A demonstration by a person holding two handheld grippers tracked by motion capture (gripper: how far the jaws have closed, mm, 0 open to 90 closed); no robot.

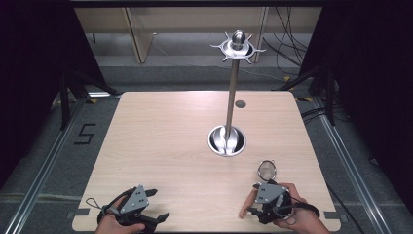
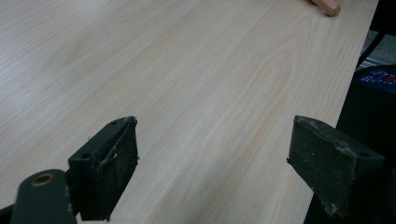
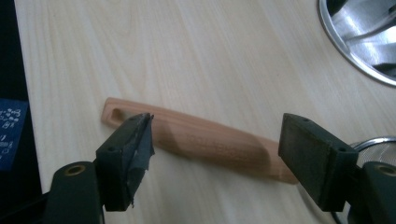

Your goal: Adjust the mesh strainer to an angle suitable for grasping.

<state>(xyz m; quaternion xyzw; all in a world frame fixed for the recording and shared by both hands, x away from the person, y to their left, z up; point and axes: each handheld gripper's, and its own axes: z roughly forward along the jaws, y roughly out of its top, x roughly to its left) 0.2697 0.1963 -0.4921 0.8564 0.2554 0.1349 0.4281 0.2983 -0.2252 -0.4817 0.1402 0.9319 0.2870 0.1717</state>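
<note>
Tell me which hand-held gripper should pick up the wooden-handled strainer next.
Right. The right hand-held gripper hangs directly over the strainer's wooden handle, jaws open with the handle lying between them. The left hand-held gripper is open over bare table, far from it.

A pale wooden bench (image 1: 160,146) with rounded corners carries a steel stand (image 1: 227,140), whose round base sits right of centre with a pole rising to a spiked top. A strainer (image 1: 267,169) with a wooden handle (image 3: 201,140) lies flat near the front right edge. A small grey disc (image 1: 240,104) sits near the far edge.
</note>
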